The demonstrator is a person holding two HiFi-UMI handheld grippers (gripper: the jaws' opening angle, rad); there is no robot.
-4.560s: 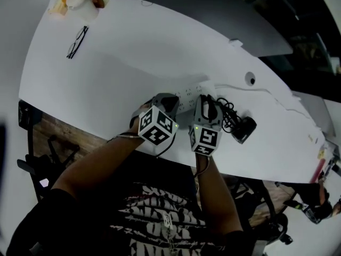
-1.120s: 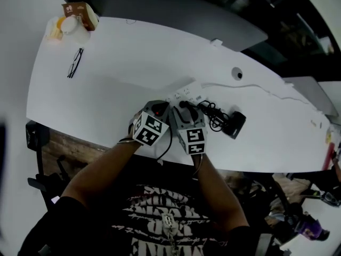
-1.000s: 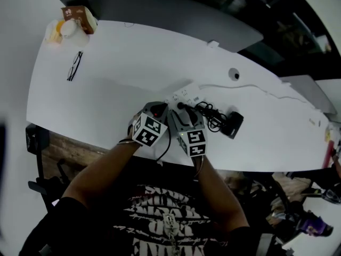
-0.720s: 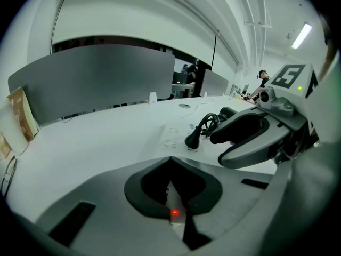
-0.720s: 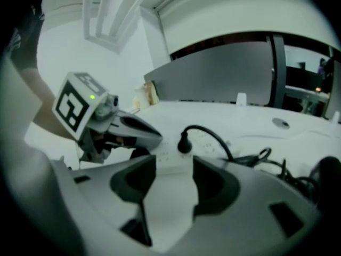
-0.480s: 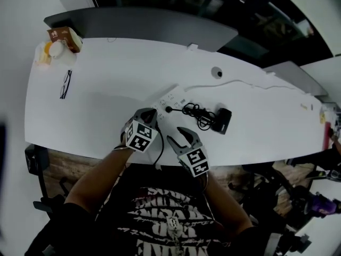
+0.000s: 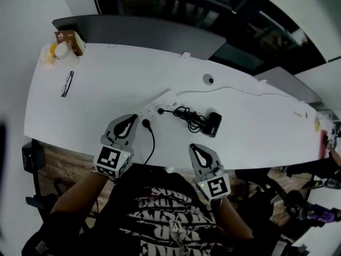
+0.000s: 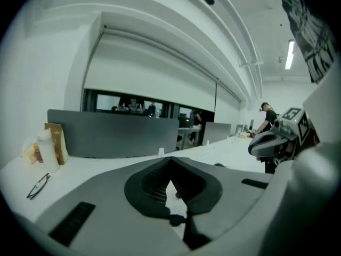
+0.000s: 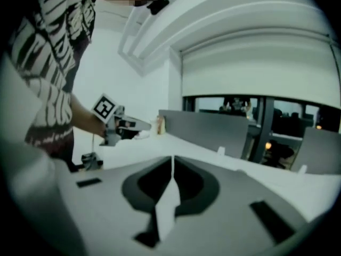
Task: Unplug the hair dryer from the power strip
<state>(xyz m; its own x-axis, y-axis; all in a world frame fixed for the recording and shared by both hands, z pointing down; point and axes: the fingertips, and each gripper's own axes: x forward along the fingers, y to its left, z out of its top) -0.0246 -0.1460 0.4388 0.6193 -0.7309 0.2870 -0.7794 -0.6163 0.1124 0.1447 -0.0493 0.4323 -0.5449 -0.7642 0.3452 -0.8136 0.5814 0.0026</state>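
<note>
The white power strip (image 7: pixel 158 103) lies mid-table. The black hair dryer (image 7: pixel 213 124) rests to its right, its coiled cord (image 7: pixel 189 117) ending in a plug (image 7: pixel 161 111) that lies against the strip's near side. I cannot tell whether that plug sits in a socket. My left gripper (image 7: pixel 133 117) (image 8: pixel 169 163) hovers near the table's front edge, just short of the strip, jaws together and holding nothing. My right gripper (image 7: pixel 193 147) (image 9: pixel 171 162) is lifted off the front edge, below the dryer. Its jaws are closing, tips meeting, with nothing between them.
A second black cord (image 7: pixel 151 142) runs from the strip's near end over the front edge. Glasses (image 7: pixel 66 84) and a carton with bottles (image 7: pixel 62 42) sit far left. A cable hole (image 7: pixel 208 79) and a white cable (image 7: pixel 256 94) lie behind the dryer. A grey partition (image 7: pixel 138 28) backs the table.
Both grippers have pulled back from the strip toward the person and risen. The right jaws, wide open half a second ago, have closed. The dryer and cord stay put.
</note>
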